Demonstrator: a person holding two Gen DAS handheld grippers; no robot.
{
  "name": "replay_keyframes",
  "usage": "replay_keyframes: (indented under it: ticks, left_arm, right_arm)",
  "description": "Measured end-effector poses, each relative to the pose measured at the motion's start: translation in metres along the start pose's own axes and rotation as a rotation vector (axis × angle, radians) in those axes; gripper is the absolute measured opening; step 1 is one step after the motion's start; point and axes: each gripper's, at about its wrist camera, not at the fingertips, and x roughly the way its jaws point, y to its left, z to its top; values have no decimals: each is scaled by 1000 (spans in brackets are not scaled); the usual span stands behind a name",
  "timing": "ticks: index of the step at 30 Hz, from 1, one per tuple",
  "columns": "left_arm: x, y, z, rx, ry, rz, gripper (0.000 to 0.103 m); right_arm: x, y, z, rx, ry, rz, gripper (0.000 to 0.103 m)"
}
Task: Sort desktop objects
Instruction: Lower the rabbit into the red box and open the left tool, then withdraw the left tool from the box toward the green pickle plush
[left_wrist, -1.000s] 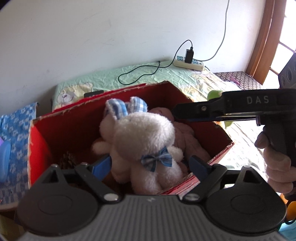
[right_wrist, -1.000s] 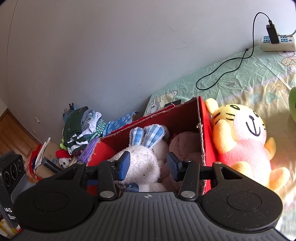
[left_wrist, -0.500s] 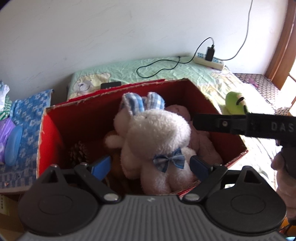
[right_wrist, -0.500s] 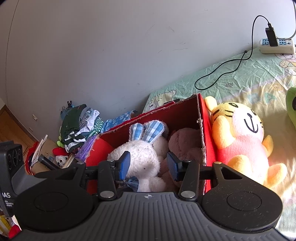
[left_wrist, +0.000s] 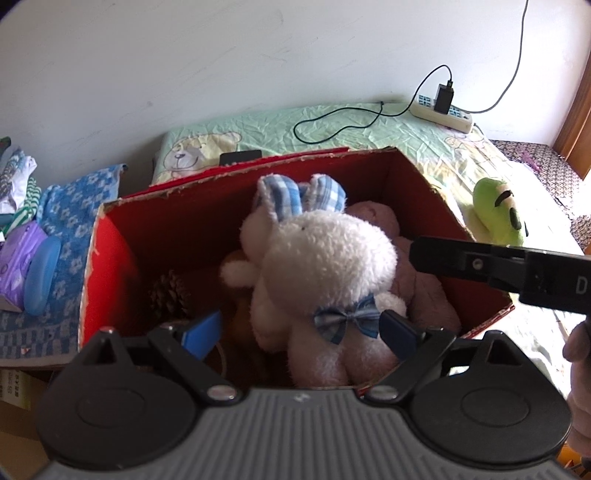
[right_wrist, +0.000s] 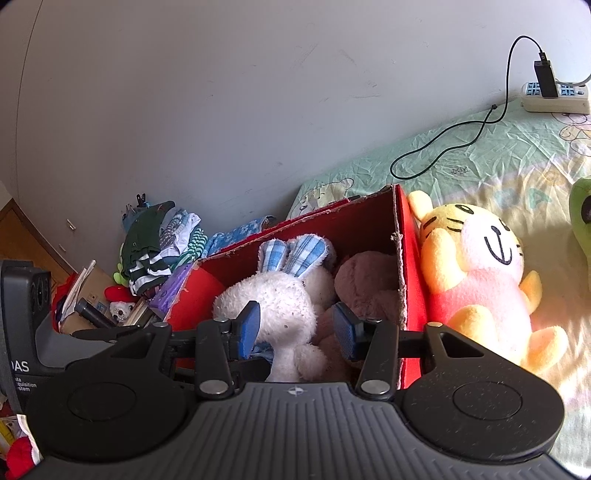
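A red cardboard box (left_wrist: 110, 258) (right_wrist: 408, 266) stands on the bed. In it lie a white plush rabbit (left_wrist: 325, 266) (right_wrist: 280, 299) with blue checked ears and bow, a pinkish-brown plush (left_wrist: 421, 288) (right_wrist: 369, 280) and a pine cone (left_wrist: 170, 295). My left gripper (left_wrist: 301, 330) is open over the box's near edge, its fingers either side of the rabbit without touching it. My right gripper (right_wrist: 295, 326) is open and empty above the box. A yellow and pink plush cat (right_wrist: 476, 280) lies just right of the box. A green plush (left_wrist: 495, 214) (right_wrist: 580, 214) lies further right.
A power strip (left_wrist: 443, 110) (right_wrist: 554, 98) with a black cable lies at the back of the bed by the wall. A blue patterned cloth (left_wrist: 62, 236), a purple pack and folded clothes (right_wrist: 162, 243) sit left of the box. The right gripper's body (left_wrist: 498, 273) crosses the left view.
Both grippers have drawn back a little from the box and both stay open. The rabbit lies in the box as before. In the left view the right gripper has slid to the right and lower.
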Motion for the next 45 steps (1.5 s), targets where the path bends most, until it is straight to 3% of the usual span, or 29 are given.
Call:
replay_keyframes:
  ticks: [13,20,35,41,45]
  left_arm:
    - [-4,-26,9,9,12,150,94]
    - [-8,-51,17,22,32,272,96]
    - [-14,-96,25,-28,53,427,96]
    - [-29,-119,33,-30,-8,443,96]
    - [-22,-141,40,-11,9,436,96]
  right_arm:
    - [-17,-9,2,-61,-1,30,48]
    - [-33,-25,9,-64,9,64,48]
    - [-64,-65,18,-81,43,130,48]
    - [-79,-95,24,-45,49,105,48]
    - [-92,-113,26,-33,43,92,48]
